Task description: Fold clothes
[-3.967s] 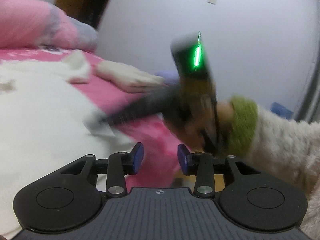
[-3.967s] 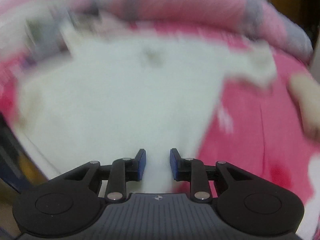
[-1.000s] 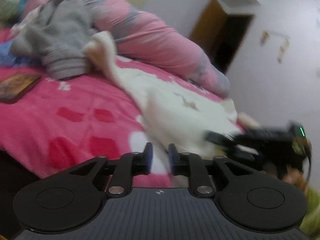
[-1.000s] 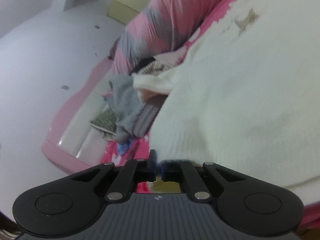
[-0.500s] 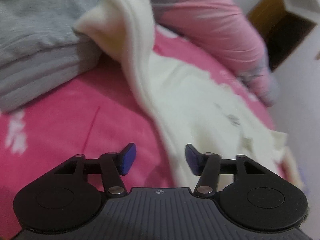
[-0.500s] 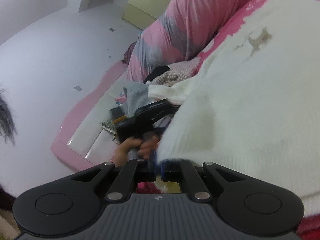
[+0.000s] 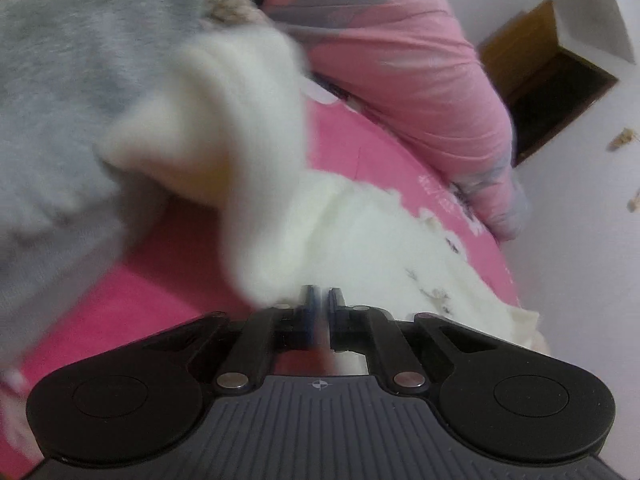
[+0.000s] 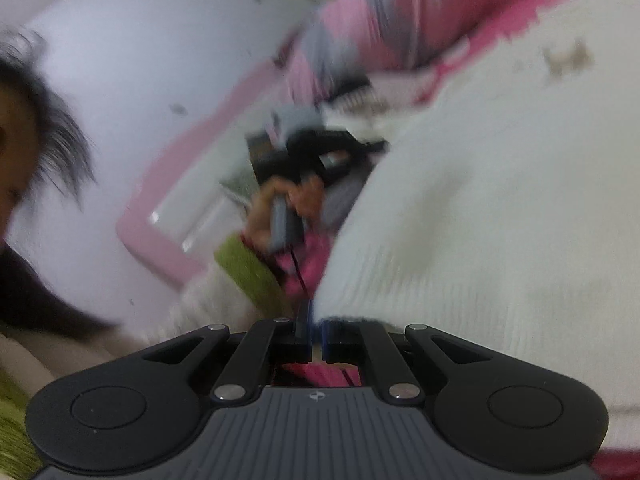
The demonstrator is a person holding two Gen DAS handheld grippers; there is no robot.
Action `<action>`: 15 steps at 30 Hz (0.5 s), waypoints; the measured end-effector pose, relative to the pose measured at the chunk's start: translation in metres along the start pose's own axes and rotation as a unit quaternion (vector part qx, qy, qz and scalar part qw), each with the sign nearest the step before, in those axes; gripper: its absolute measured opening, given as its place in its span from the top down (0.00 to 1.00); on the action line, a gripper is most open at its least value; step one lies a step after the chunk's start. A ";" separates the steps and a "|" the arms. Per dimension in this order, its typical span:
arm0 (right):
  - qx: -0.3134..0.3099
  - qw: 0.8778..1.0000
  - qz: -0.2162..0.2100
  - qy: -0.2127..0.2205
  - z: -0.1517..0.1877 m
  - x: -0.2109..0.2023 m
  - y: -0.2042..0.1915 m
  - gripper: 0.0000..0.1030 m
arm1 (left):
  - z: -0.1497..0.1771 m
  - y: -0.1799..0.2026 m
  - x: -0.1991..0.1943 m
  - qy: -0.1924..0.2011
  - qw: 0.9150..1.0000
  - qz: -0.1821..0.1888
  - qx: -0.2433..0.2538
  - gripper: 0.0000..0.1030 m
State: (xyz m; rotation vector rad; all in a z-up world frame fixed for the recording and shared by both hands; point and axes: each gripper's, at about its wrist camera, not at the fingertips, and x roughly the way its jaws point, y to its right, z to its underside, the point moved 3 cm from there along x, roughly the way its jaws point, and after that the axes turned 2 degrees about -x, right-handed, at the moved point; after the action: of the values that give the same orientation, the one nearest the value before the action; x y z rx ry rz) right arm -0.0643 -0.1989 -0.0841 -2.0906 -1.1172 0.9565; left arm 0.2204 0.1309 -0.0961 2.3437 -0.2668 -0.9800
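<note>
Claws both closed: left claw (image 7: 319, 300) pinching cream sweater (image 7: 360, 232) sleeve, right claw (image 8: 316, 322) its hem.

The sweater (image 7: 360, 240) I hold is cream white, with small brownish marks. My bedsheet (image 7: 360, 148) is hot pink with pale print. The rolled quilt (image 7: 400, 60) is pink with grey bands, the garment (image 7: 60, 60) grey, my cuff (image 8: 248, 272) olive green.

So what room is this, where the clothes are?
Most likely a bedroom: a bed with a pink sheet, a rolled pink quilt along the wall, and a pink headboard.
</note>
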 end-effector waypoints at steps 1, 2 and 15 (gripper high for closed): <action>0.008 1.000 0.011 -0.017 0.005 0.008 0.006 0.97 | -0.004 -0.015 0.003 -0.001 1.000 -0.011 -0.012 1.00; 0.016 0.999 0.023 -0.034 0.011 0.016 0.012 0.97 | -0.005 -0.030 0.006 -0.017 0.999 0.006 -0.051 1.00; 0.014 0.993 0.108 -0.052 0.020 0.004 0.017 0.96 | 0.042 -0.015 -0.048 -0.049 0.996 0.069 0.008 0.80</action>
State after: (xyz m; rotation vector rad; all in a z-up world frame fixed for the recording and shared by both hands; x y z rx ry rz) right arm -0.0708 -0.2006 -0.1097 -2.1916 -0.9344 1.1881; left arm 0.1560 0.1433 -0.1005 2.2608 -0.4699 -1.0296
